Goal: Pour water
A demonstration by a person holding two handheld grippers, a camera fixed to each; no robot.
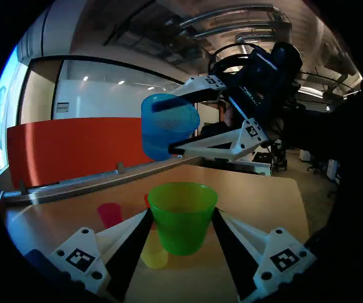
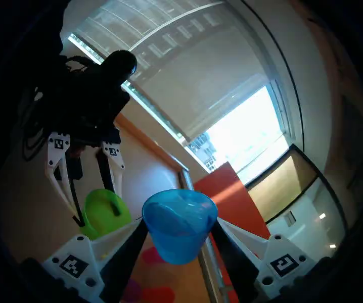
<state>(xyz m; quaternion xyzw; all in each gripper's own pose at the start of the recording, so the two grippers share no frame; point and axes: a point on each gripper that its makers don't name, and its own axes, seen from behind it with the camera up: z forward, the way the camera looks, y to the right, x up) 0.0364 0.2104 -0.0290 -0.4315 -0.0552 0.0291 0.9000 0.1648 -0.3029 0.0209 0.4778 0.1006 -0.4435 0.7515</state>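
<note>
Blue cup (image 1: 169,126): held in the air, clamped between the two fingers of the right claw (image 1: 164,129), at 12 o'clock above the green cup (image 1: 182,217) in the left gripper view and clear of it. Body leaned partly off upright; contents could not be made out. Green cup: upright, mouth open upward, gripped on both sides by the left claw (image 1: 181,214), over the desk (image 1: 262,202). In the right gripper view the blue cup (image 2: 179,232) sat in the right claw (image 2: 179,224) at centre, with the green cup (image 2: 103,212) and the left claw (image 2: 98,214) at 9 o'clock of it. Also on the desk: pink cup (image 1: 109,214) at 9 o'clock of the green cup, yellow cup (image 1: 154,255) at 7 o'clock, close to it. Step judged: source raised and lined up over the receiver, pour about to begin or just beginning. Next move called for: a slow roll of the right claw to bring the blue rim over the green mouth, receiver kept level.
</note>
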